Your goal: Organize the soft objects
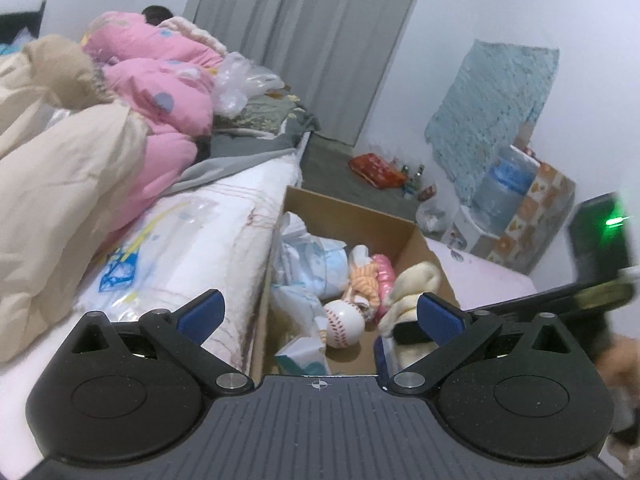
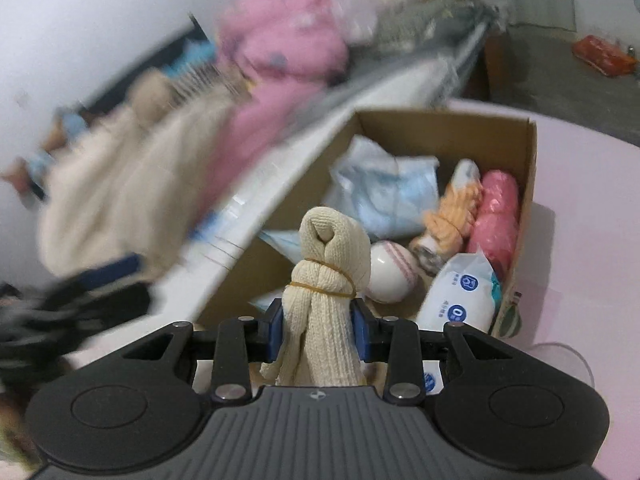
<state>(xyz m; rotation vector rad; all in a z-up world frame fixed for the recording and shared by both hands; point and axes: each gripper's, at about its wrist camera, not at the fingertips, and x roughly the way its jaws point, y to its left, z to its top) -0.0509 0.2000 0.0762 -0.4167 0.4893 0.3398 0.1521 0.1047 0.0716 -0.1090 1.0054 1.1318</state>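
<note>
My right gripper (image 2: 318, 328) is shut on a cream knitted cloth bundle (image 2: 320, 280) tied with rubber bands, held upright over the near end of an open cardboard box (image 2: 528, 160). Inside the box lie a white baseball (image 2: 390, 276), an orange knitted piece (image 2: 452, 216), a pink roll (image 2: 498, 216), a tissue pack (image 2: 460, 292) and pale blue plastic packs (image 2: 384, 192). My left gripper (image 1: 320, 314) stands open and empty above the box (image 1: 348, 212), near the bed's side. The left wrist view shows the same bundle (image 1: 412, 284) and baseball (image 1: 344, 322).
A bed (image 1: 224, 208) runs along the box's left side, piled with a cream duvet (image 1: 60, 184) and a pink quilt (image 1: 160, 92). The box stands on a pale pink surface (image 2: 580, 220). Farther off, a water bottle (image 1: 504, 188) and a red bag (image 1: 376, 170) are on the floor.
</note>
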